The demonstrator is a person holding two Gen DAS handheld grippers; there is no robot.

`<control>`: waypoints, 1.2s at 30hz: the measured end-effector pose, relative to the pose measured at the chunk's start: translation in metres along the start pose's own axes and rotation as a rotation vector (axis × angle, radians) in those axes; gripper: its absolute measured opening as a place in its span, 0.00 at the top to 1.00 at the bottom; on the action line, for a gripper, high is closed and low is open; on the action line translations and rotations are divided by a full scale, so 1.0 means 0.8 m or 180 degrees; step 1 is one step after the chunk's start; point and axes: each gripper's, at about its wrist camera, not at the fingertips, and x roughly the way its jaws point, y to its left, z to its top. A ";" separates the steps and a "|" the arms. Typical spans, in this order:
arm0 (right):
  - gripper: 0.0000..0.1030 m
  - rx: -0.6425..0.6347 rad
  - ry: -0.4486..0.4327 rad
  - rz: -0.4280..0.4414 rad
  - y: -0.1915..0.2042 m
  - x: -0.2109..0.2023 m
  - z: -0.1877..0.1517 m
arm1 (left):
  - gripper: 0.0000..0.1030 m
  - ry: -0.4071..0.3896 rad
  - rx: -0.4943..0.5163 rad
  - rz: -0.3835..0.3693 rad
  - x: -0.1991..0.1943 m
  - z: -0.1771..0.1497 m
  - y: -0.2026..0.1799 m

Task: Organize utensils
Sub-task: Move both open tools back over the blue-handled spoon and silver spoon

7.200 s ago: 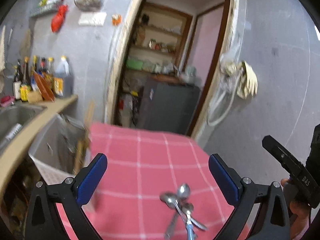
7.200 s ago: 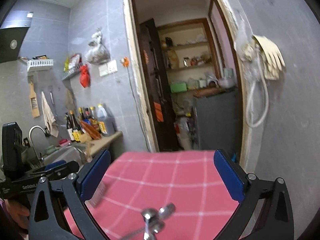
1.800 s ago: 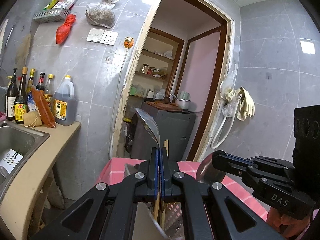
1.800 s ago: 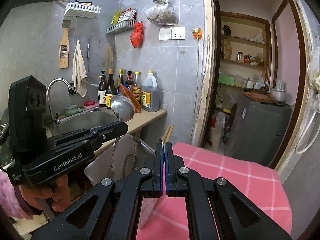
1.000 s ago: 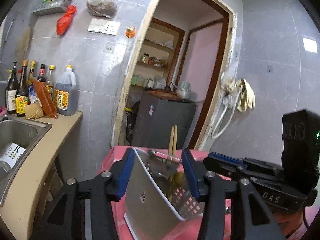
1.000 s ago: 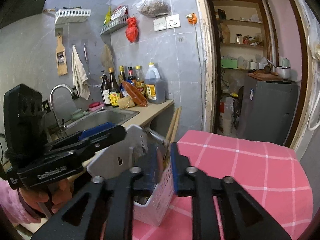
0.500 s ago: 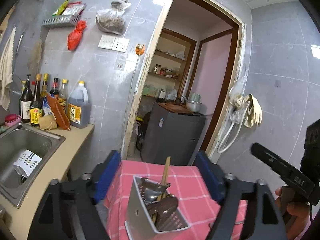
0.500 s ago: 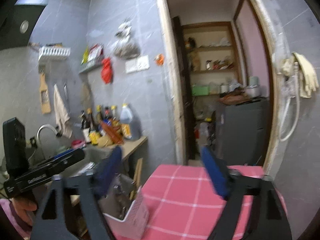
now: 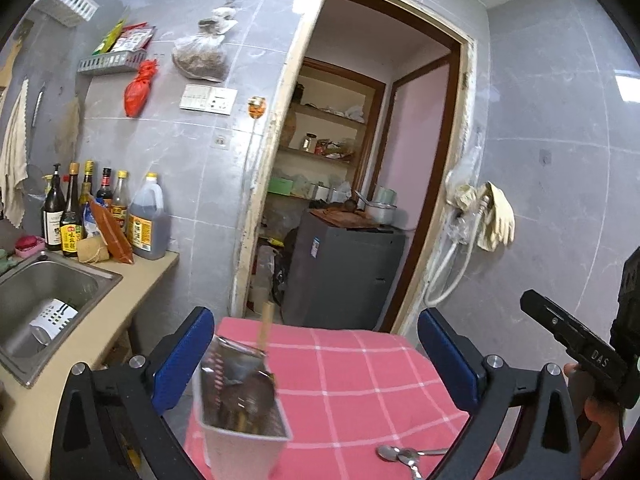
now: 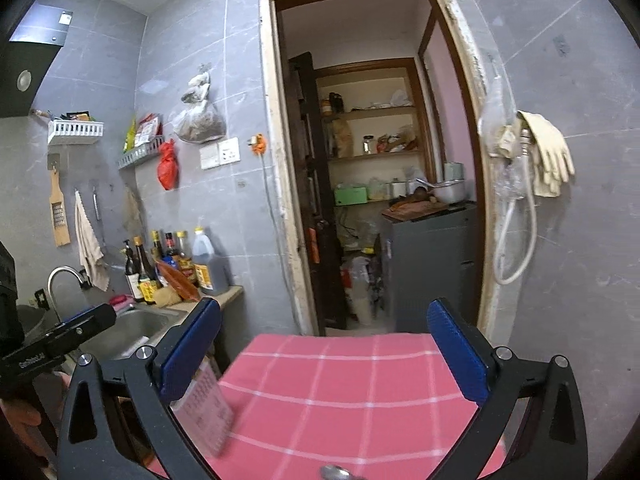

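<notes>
Pink checked cloth covers a counter [image 9: 360,368] holding a metal utensil caddy [image 9: 240,408].
In the left wrist view the caddy, with chopsticks [image 9: 265,326] upright inside, sits lower left; loose spoons [image 9: 404,456] lie lower right. The left gripper [image 9: 316,354] and right gripper [image 10: 320,344] are both opening, jaws wide apart, gripping nothing.

Both spoons now in caddy [image 9: 240,408]
</notes>
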 end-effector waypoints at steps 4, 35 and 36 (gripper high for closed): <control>0.01 -0.0043 0.0122 -0.0056 -0.037 -0.005 -0.013 | 0.00 0.0065 -0.0008 -0.0067 0.001 -0.024 -0.030; 0.42 -0.0093 0.1742 0.0943 -0.178 0.095 -0.241 | 0.26 0.1681 -0.0521 -0.0588 0.141 -0.239 -0.101; 0.44 -0.0095 0.1773 0.0954 -0.176 0.097 -0.243 | 0.31 0.1730 -0.0532 -0.0610 0.144 -0.241 -0.102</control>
